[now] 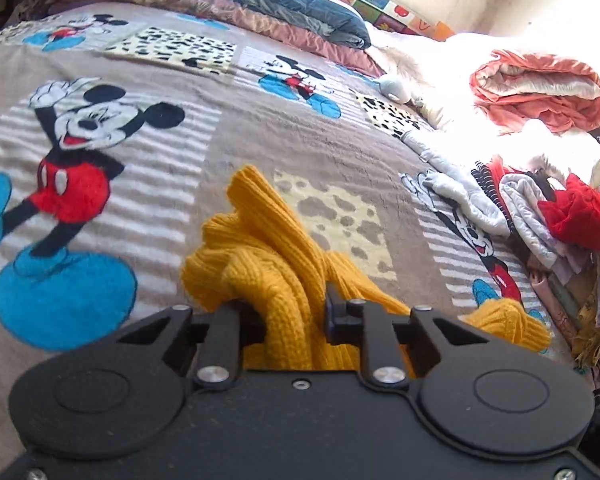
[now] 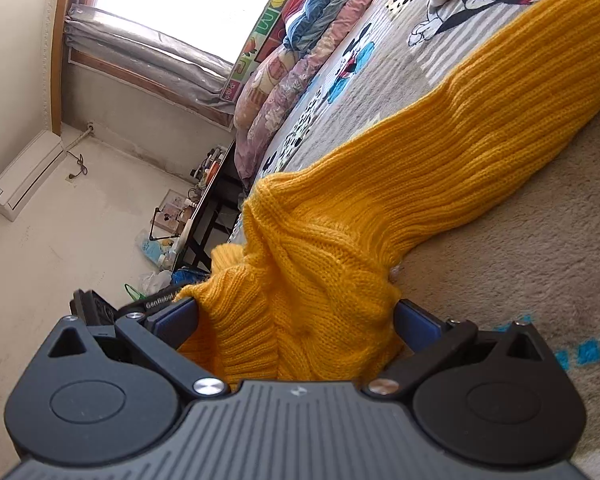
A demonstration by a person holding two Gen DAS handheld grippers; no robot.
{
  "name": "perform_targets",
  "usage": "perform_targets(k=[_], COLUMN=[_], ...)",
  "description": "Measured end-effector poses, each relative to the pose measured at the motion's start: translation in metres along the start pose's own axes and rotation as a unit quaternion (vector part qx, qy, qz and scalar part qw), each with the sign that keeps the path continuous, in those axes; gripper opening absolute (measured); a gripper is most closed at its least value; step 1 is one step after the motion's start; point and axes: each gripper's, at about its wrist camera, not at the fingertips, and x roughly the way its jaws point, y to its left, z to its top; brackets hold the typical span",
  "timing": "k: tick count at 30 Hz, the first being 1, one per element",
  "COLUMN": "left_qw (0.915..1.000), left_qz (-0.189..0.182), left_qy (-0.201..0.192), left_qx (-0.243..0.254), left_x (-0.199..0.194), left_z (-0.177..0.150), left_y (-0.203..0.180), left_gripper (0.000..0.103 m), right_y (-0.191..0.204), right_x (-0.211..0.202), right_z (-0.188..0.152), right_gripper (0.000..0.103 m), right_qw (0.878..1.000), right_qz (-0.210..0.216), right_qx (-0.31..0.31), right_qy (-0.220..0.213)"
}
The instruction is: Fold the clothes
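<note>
A yellow knit sweater (image 1: 276, 280) is clamped between the fingers of the left hand-held gripper (image 1: 284, 312), its bunched folds rising just ahead of the jaws. The same sweater (image 2: 380, 200) is pinched in the right hand-held gripper (image 2: 296, 320) — the knit is stretched forward and to the right from it across the cartoon-print bed blanket (image 1: 260, 136). A heap of unfolded clothes (image 1: 540, 208) is seen well to the right of the left hand-held gripper.
</note>
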Motion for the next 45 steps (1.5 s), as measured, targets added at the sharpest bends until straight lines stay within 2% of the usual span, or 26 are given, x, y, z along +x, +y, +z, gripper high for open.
perform_targets(k=[5, 10, 15, 16, 17, 18, 19, 20, 26, 32, 36, 39, 45], left_qw=[0.9985, 0.9961, 0.9918, 0.9913, 0.9929, 0.9935, 0.9940, 0.9944, 0.9940, 0.9964, 0.9977, 0.9972, 0.9949], left_qz=[-0.020, -0.027, -0.047, -0.047, -0.031, -0.024, -0.017, -0.011, 0.037, 0.006, -0.023, -0.019, -0.010], left_qy=[-0.030, -0.063, -0.099, -0.102, -0.096, -0.095, -0.093, -0.092, -0.093, -0.074, -0.024, -0.008, 0.025], left_qx=[0.042, 0.056, 0.065, 0.068, 0.063, 0.059, 0.055, 0.050, 0.045, 0.041, 0.059, 0.072, 0.098], left_x=[0.011, 0.024, 0.032, 0.035, 0.040, 0.042, 0.044, 0.045, 0.023, -0.008, 0.002, 0.017, 0.050], left_z=[0.050, 0.093, 0.127, 0.131, 0.134, 0.132, 0.129, 0.127, 0.100, 0.073, 0.056, 0.053, 0.048], left_y=[-0.009, -0.012, -0.013, -0.013, -0.012, -0.009, -0.006, -0.003, 0.016, 0.008, -0.012, -0.024, -0.046], left_gripper=[0.017, 0.016, 0.016, 0.018, 0.027, 0.036, 0.054, 0.058, 0.061, 0.064, 0.065, 0.065, 0.065], right_y=[0.011, 0.020, 0.023, 0.022, 0.021, 0.021, 0.020, 0.020, 0.018, 0.004, -0.013, -0.021, -0.027], right_x=[0.014, 0.020, 0.017, 0.016, 0.015, 0.014, 0.012, 0.011, -0.005, -0.031, -0.046, -0.049, -0.040], right_z=[-0.009, -0.018, -0.022, -0.022, -0.022, -0.021, -0.020, -0.019, -0.013, -0.003, 0.005, 0.007, 0.009], right_gripper=[0.103, 0.103, 0.103, 0.103, 0.103, 0.103, 0.103, 0.103, 0.103, 0.103, 0.103, 0.103, 0.103], right_qw=[0.999, 0.995, 0.994, 0.994, 0.994, 0.995, 0.995, 0.996, 0.999, 0.999, 0.994, 0.991, 0.992], right_qz=[0.005, 0.009, 0.013, 0.013, 0.012, 0.013, 0.012, 0.012, 0.005, -0.009, -0.012, -0.017, -0.031], right_qx=[-0.031, -0.059, -0.061, -0.058, -0.055, -0.053, -0.050, -0.048, -0.027, 0.025, 0.062, 0.077, 0.062], right_qy=[0.042, 0.081, 0.092, 0.091, 0.090, 0.088, 0.084, 0.080, 0.042, -0.039, -0.087, -0.108, -0.106])
